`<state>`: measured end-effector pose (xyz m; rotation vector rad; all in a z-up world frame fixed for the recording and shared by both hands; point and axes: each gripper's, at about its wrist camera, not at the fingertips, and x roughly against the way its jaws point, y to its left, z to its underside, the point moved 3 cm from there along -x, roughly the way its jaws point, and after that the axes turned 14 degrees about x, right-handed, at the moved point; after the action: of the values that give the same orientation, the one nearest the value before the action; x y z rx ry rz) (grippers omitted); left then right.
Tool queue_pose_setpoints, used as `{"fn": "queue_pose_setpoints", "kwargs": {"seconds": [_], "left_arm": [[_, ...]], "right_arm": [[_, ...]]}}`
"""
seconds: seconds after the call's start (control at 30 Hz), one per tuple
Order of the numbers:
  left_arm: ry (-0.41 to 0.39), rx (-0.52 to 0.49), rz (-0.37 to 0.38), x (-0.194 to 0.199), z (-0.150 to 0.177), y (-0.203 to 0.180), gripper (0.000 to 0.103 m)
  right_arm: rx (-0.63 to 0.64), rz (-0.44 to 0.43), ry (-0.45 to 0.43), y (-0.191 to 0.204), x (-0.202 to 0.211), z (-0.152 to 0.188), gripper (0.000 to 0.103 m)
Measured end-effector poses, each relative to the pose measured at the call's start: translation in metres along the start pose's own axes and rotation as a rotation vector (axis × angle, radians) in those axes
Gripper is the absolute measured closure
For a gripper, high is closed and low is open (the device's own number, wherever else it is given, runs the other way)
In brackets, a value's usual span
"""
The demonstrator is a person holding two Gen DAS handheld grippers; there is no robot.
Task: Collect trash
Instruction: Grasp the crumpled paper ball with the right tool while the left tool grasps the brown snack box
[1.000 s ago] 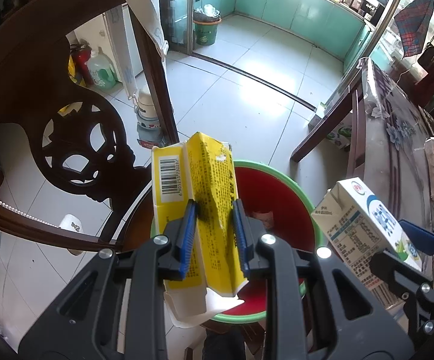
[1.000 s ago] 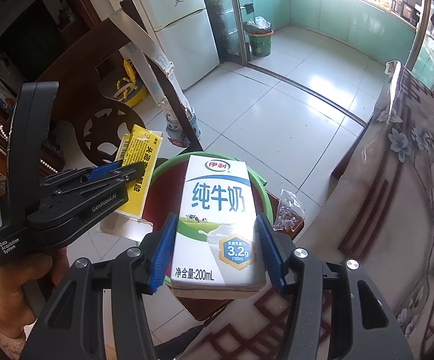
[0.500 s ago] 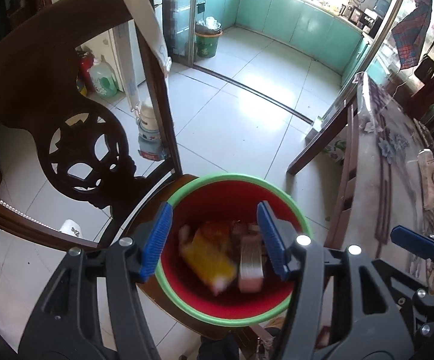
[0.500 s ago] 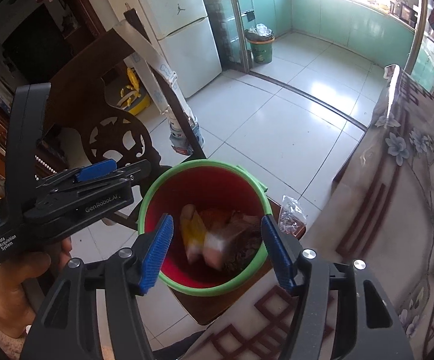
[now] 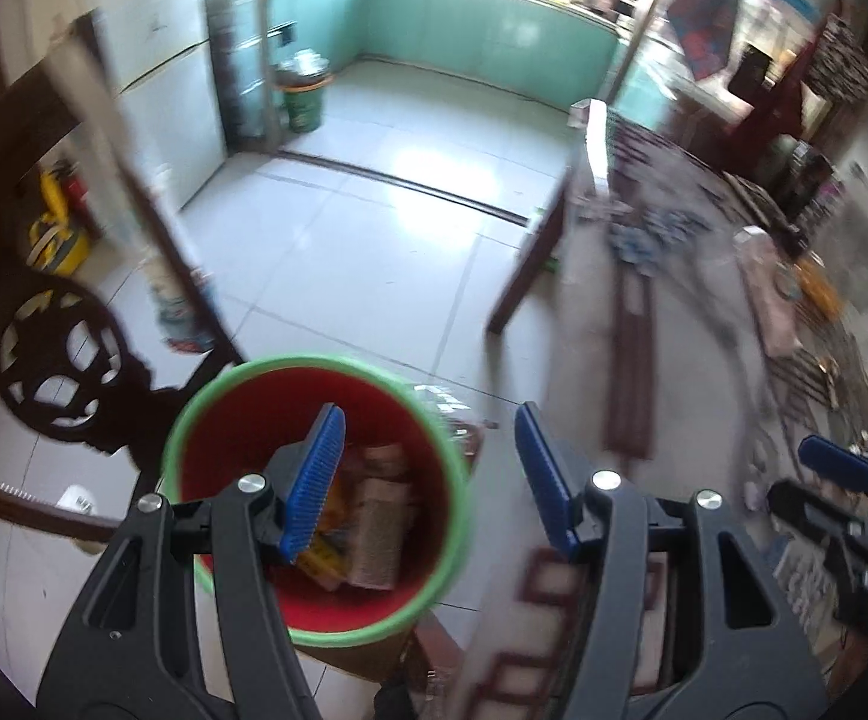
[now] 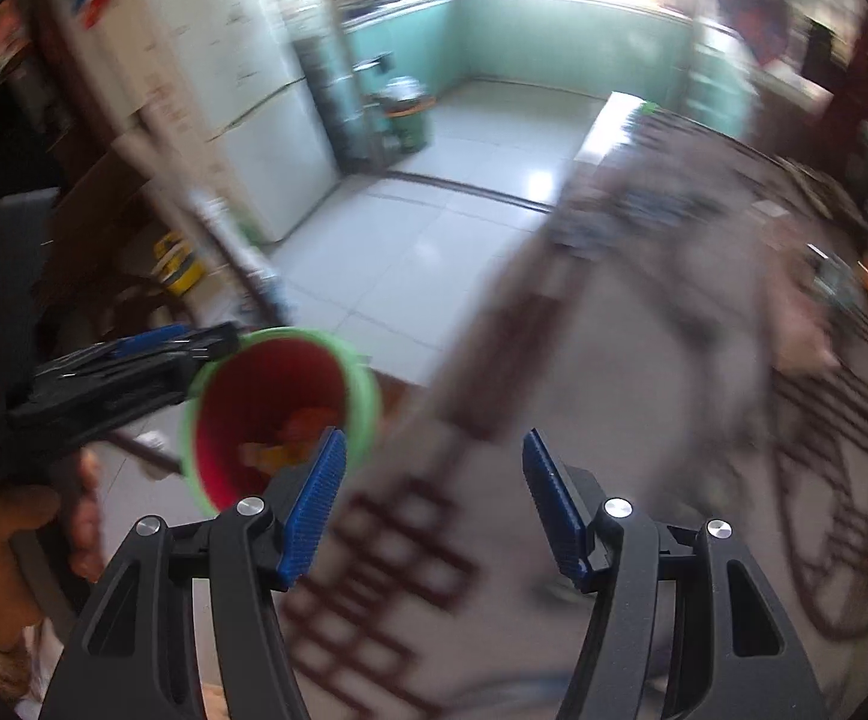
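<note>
Trash: cartons and wrappers (image 5: 368, 516) lie in the bottom of the red bucket, a yellow piece and a pale box among them; blur hides the rest.
Bucket: red inside with a green rim (image 5: 194, 414), standing low beside the worktop, in front of a carved dark chair (image 5: 56, 360).
Left tongs (image 5: 428, 480): released, nothing between the blue pads, poised partly over the bucket.
Right tongs (image 6: 434, 498): released and empty, poised over the patterned cloth of the worktop (image 6: 643, 360).
Done: at least a few pieces are in the bucket.
Left: small items show far along the worktop (image 5: 769, 276), too blurred to name; some may be trash to fetch.
Judgement: partway through; both tongs are free for another pick.
</note>
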<state>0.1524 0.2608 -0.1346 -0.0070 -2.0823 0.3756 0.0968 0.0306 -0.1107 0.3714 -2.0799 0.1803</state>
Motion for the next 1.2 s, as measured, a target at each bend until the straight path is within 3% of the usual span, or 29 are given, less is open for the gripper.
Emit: {"fn": "queue_pose_setpoints", "kwargs": {"seconds": [0.17, 0.33, 0.43, 0.5, 0.63, 0.7, 0.73, 0.8, 0.87, 1.2], "left_arm": [[0.008, -0.083, 0.052, 0.001, 0.018, -0.060, 0.046], [0.041, -0.143, 0.109, 0.000, 0.043, -0.132, 0.046], [0.068, -0.180, 0.153, -0.003, 0.064, -0.187, 0.046], [0.097, -0.195, 0.184, -0.008, 0.078, -0.222, 0.045], [0.136, -0.211, 0.230, -0.020, 0.101, -0.291, 0.045], [0.154, -0.219, 0.247, -0.027, 0.112, -0.324, 0.043], [0.163, -0.220, 0.256, -0.031, 0.115, -0.337, 0.042], [0.183, -0.217, 0.272, -0.040, 0.122, -0.365, 0.041], [0.207, -0.210, 0.282, -0.053, 0.127, -0.394, 0.040], [0.234, -0.210, 0.229, -0.122, 0.138, -0.481, 0.038]], "right_arm": [[-0.200, 0.189, 0.001, -0.119, 0.041, 0.057, 0.043], [-0.383, 0.369, 0.031, -0.238, 0.081, 0.120, 0.037], [-0.440, 0.407, 0.084, -0.292, 0.082, 0.153, 0.037], [-0.459, 0.367, 0.123, -0.316, 0.072, 0.173, 0.037], [-0.424, 0.296, 0.180, -0.329, 0.046, 0.190, 0.038], [-0.404, 0.244, 0.194, -0.333, 0.037, 0.200, 0.051], [-0.398, 0.239, 0.182, -0.335, 0.037, 0.202, 0.050], [-0.382, 0.249, 0.155, -0.339, 0.043, 0.204, 0.069], [-0.385, 0.227, 0.114, -0.343, 0.054, 0.205, 0.073], [-0.438, 0.239, -0.016, -0.374, 0.089, 0.212, 0.074]]}}
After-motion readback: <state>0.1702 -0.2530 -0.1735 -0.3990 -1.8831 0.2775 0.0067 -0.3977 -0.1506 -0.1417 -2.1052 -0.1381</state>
